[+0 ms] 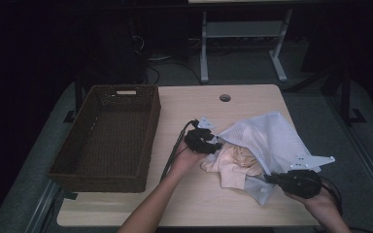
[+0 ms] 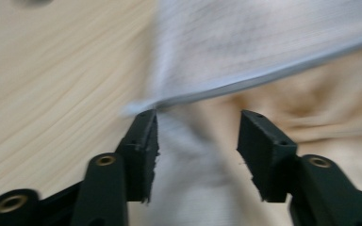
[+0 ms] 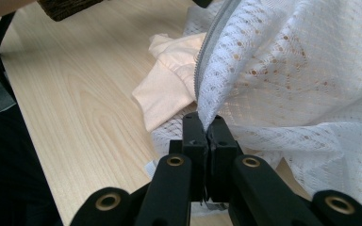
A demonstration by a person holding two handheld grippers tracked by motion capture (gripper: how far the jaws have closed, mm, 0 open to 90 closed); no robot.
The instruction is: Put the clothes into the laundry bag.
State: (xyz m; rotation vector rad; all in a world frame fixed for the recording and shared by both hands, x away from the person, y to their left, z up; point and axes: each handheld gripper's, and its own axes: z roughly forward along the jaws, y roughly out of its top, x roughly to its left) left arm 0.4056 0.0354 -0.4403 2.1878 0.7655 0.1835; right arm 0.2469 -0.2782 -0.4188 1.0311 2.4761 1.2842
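Wicker basket at left of tabletop. Left gripper mid-table, jaws released w/ nothing pinched, over peach garment at mouth of white mesh bag. Right gripper jaws clenched on bag's near edge by the zip.

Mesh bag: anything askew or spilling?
Yes. The white mesh bag lies crumpled with its zipper edge open, and a peach garment bulges halfway out onto the table. The right gripper is shut on the bag's edge; the left gripper stands open over the cloth. The wicker basket sits square.
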